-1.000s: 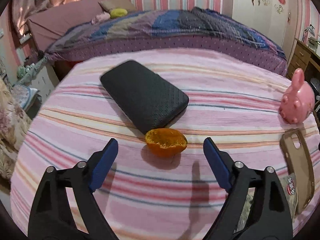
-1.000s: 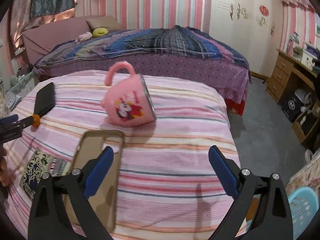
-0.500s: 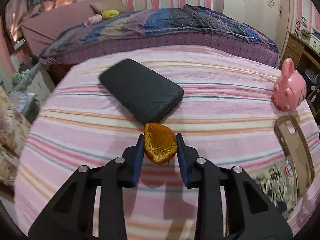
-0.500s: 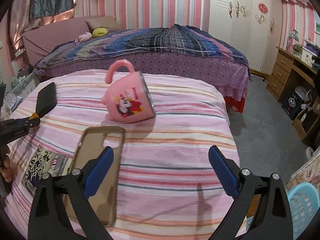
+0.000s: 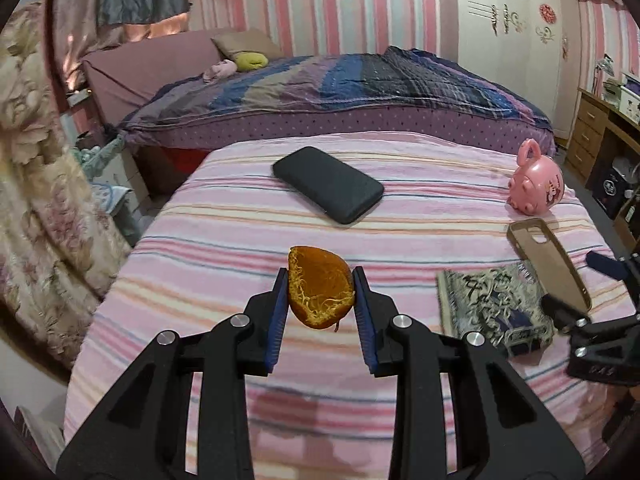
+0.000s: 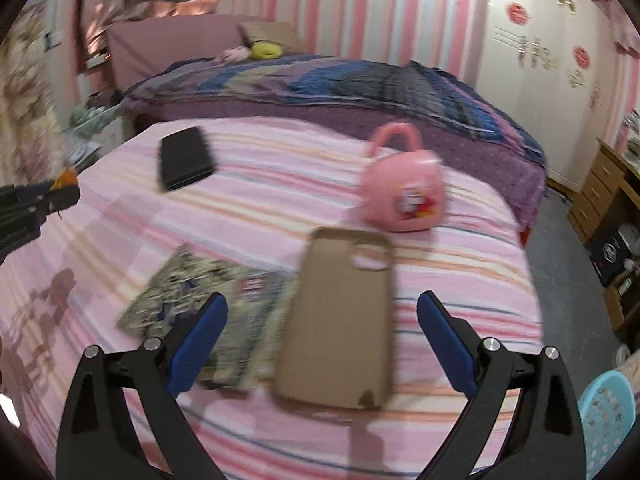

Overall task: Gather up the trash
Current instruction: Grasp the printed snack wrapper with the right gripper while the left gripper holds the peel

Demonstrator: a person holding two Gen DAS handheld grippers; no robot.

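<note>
the left claw (image 5: 320, 300), wide a second ago, now pinches the orange peel (image 5: 320, 286) and has lifted it off the striped bed (image 5: 240, 240) near its front edge; binning comes next. the right claw (image 6: 320, 332) hangs wide, empty.

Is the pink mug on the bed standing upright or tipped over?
Tipped over. The pink mug lies on its side on the striped bedspread, its handle sticking up and its printed side facing the right wrist camera.

A pink striped bed (image 5: 240, 240) carries everything. Black case (image 5: 328, 184) at twelve o'clock. Pink mug (image 5: 538, 188), phone cover (image 5: 548, 264) and patterned packet (image 5: 492, 300) at three.
</note>
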